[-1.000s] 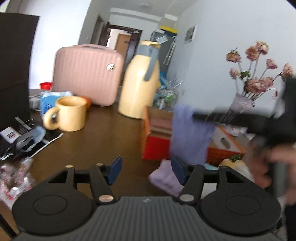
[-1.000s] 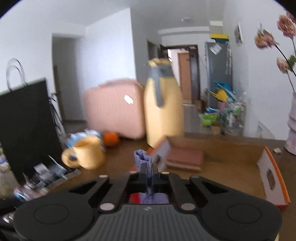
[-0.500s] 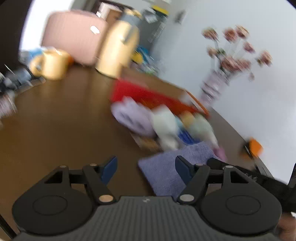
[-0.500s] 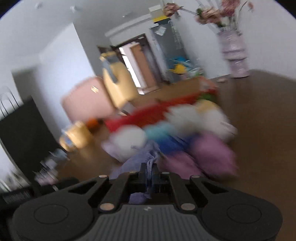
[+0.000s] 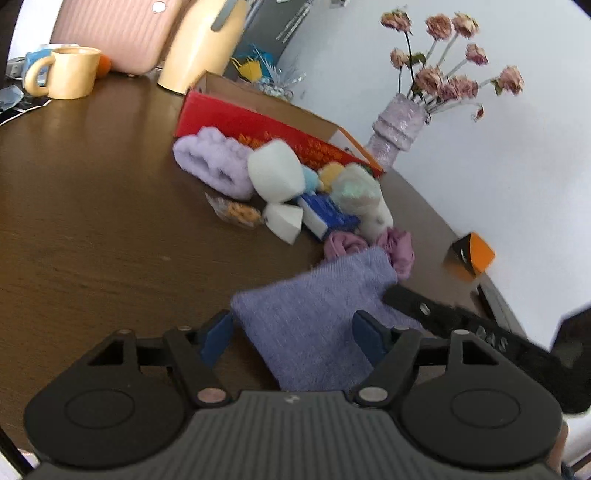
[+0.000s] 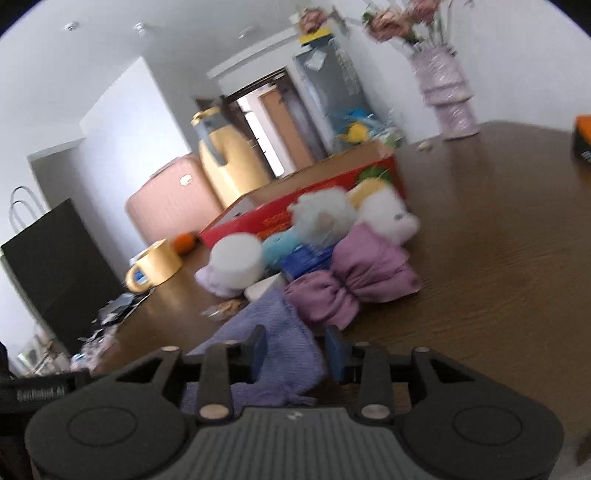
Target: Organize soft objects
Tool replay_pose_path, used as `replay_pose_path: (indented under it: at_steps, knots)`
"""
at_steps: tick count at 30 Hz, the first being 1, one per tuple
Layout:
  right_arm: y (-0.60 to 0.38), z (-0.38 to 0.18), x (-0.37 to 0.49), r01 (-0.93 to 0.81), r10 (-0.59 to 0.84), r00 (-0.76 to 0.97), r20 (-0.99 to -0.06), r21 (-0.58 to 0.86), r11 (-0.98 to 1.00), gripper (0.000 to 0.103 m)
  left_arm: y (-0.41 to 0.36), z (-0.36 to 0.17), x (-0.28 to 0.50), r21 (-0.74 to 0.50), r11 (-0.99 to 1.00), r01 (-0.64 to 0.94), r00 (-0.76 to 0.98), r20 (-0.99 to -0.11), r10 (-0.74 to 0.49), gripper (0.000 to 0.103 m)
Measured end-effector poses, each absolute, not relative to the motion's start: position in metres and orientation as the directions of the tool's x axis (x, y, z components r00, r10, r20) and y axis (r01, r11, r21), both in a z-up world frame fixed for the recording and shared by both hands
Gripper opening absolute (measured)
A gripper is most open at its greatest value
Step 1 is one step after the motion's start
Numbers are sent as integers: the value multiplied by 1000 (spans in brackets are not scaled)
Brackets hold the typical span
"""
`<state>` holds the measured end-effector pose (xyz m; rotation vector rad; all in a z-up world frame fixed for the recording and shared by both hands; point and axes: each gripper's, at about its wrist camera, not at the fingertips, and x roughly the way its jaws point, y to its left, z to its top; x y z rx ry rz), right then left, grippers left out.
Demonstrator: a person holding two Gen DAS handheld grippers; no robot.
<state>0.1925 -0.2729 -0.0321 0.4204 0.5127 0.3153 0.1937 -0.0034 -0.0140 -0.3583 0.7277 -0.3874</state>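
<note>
A lavender knit cloth (image 5: 314,325) lies flat on the brown table, between the open fingers of my left gripper (image 5: 291,334). It also shows in the right wrist view (image 6: 273,343), lying between the open fingers of my right gripper (image 6: 295,350). Beyond it is a heap of soft things: pink-purple scrunchies (image 6: 354,280), a fluffy lilac roll (image 5: 214,162), white sponges (image 5: 273,170), plush toys (image 6: 384,218) and a blue pack (image 5: 325,218). An open red cardboard box (image 5: 258,118) stands behind the heap.
A yellow mug (image 5: 70,72), a yellow thermos jug (image 5: 203,40) and a pink case (image 5: 114,33) stand at the far left. A vase of dried flowers (image 5: 399,125) stands far right. An orange-black box (image 5: 469,256) sits near the right edge. A black bag (image 6: 55,269) and clutter are left.
The right gripper came down from above the box with the lavender cloth, laid it on the table and opened. The left gripper tilted down over the cloth.
</note>
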Motion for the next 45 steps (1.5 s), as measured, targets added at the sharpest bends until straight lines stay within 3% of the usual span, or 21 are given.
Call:
replay_pose_path:
  at_steps: [1, 2, 3, 4, 5, 6, 10, 13, 15, 20, 22, 23, 24, 27, 30, 36, 41, 45]
  knots:
    - [-272, -34, 196, -188, 398, 823, -405, 467, 864, 44, -5, -16, 193, -435, 874, 218, 680, -574, -455, 73]
    - [-271, -35, 197, -190, 405, 821, -403, 475, 859, 42, -6, -19, 193, -432, 876, 213, 679, -580, -451, 65]
    - [-269, -35, 199, -206, 420, 814, -401, 478, 854, 34, -5, -20, 192, -436, 875, 209, 682, -577, -450, 53]
    - [-267, -35, 201, -216, 428, 806, -409, 470, 856, 27, -4, -19, 192, -435, 876, 206, 685, -575, -447, 51]
    - [-263, -34, 201, -221, 426, 801, -421, 453, 864, 16, -2, -18, 192, -437, 875, 210, 685, -573, -450, 42]
    - [-259, -34, 200, -230, 421, 798, -432, 428, 874, 12, 1, -17, 193, -435, 876, 207, 689, -571, -446, 37]
    - [-245, -30, 186, -277, 450, 773, -447, 399, 874, 9, 17, -11, 194, -437, 884, 164, 710, -570, -413, 38]
    - [-241, -27, 177, -245, 405, 799, -445, 373, 895, 19, 26, -10, 192, -422, 897, 132, 723, -578, -378, 46]
    - [-249, -25, 177, -216, 399, 820, -410, 424, 880, 55, 30, -10, 190, -415, 900, 130, 727, -578, -372, 54]
    - [-239, -24, 195, -229, 401, 826, -397, 414, 881, 57, 35, -11, 190, -431, 894, 121, 737, -564, -371, 52]
    - [-227, -27, 206, -242, 404, 812, -422, 386, 890, 56, 34, -13, 192, -435, 893, 118, 737, -564, -373, 42]
    - [-221, -29, 212, -245, 403, 804, -437, 375, 894, 55, 34, -14, 192, -435, 892, 119, 739, -561, -373, 29]
    - [-216, -31, 216, -248, 398, 803, -444, 359, 900, 53, 34, -14, 192, -431, 894, 120, 740, -562, -370, 22]
    - [-194, -36, 221, -267, 354, 790, -500, 240, 933, 39, 34, -17, 193, -428, 896, 117, 736, -569, -368, 15]
    - [-178, -38, 214, -293, 307, 807, -504, 109, 950, 31, 36, -18, 193, -435, 891, 128, 736, -561, -379, 14]
    - [-165, -42, 201, -324, 290, 830, -476, 11, 946, 13, 34, -18, 192, -420, 894, 157, 740, -549, -388, 10]
    - [-170, -35, 197, -319, 304, 830, -469, 48, 946, 8, 32, -14, 191, -406, 894, 190, 742, -536, -402, 8]
    - [-187, -1, 205, -326, 339, 856, -390, 101, 940, 7, 33, 10, 203, -399, 883, 246, 771, -472, -428, 8]
